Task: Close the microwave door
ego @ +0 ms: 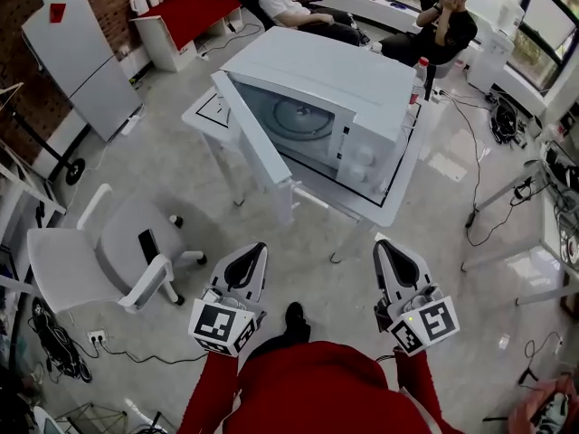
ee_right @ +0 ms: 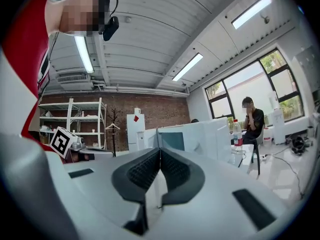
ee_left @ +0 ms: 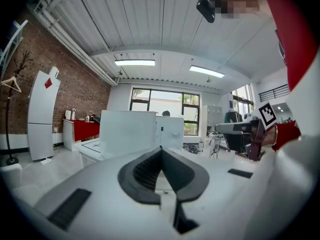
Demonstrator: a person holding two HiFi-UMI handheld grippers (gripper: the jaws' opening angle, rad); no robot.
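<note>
The white microwave stands on a small white table in the middle of the room. Its door is swung wide open towards the front left, and the glass turntable shows inside. My left gripper and right gripper hang low in front of my red sleeves, well short of the table and touching nothing. Both are shut and hold nothing. In the left gripper view the left gripper points at the microwave and its door. The right gripper faces the microwave too.
A white office chair stands at my left. A bottle sits on the table behind the microwave. Two persons sit beyond it. A white fridge, a red counter and floor cables ring the room.
</note>
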